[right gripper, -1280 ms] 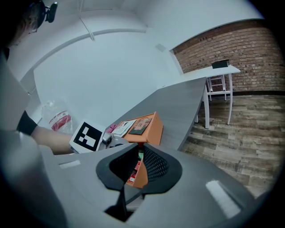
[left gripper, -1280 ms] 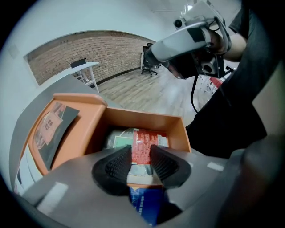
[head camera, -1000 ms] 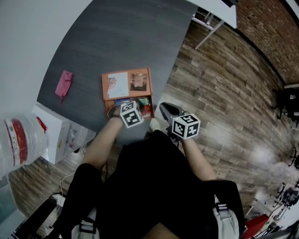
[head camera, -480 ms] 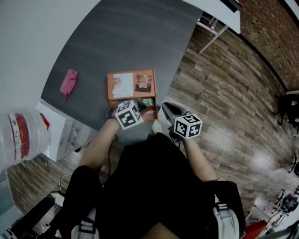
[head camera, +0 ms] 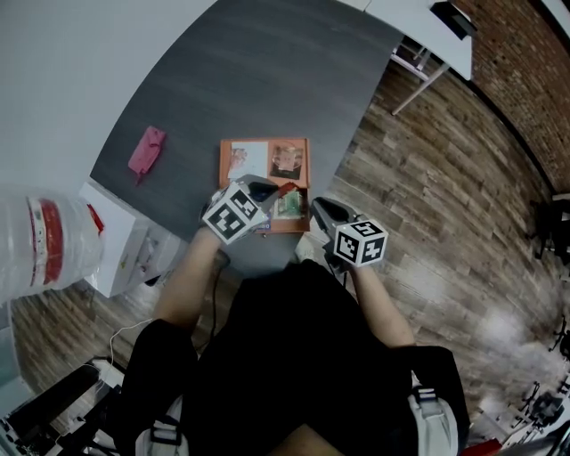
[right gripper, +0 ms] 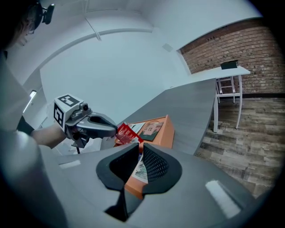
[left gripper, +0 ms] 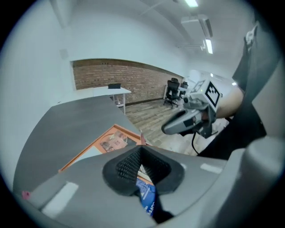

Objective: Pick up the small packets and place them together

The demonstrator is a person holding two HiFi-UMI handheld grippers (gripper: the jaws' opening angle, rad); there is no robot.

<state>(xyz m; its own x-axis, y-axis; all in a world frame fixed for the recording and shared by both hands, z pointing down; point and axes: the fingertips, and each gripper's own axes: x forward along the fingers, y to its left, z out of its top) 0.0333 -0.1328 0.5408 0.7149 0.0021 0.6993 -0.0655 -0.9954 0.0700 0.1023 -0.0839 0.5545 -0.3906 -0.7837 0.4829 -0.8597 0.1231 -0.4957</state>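
Note:
An orange box (head camera: 264, 178) lies open near the front edge of the grey table (head camera: 232, 80), with small packets in its lower part. My left gripper (head camera: 278, 190) hangs just above the box, shut on a red packet (head camera: 288, 189). The right gripper view also shows that red packet (right gripper: 127, 132) clamped at the left gripper's tip. Beneath the left gripper (left gripper: 141, 150), a blue packet (left gripper: 146, 199) rests in the box (left gripper: 113, 136). My right gripper (head camera: 321, 210) waits at the box's right edge, jaws a narrow gap apart with nothing between them (right gripper: 140, 156).
A pink pouch (head camera: 147, 151) lies on the table at the left. A white cabinet (head camera: 125, 240) and a clear jar with a red label (head camera: 44, 245) stand below the table's left end. Wooden floor (head camera: 427, 196) and a white desk (head camera: 419, 27) are to the right.
My left gripper has come up out of the box's lower part with the red packet in its jaws and tilted over. The right gripper has stayed where it was.

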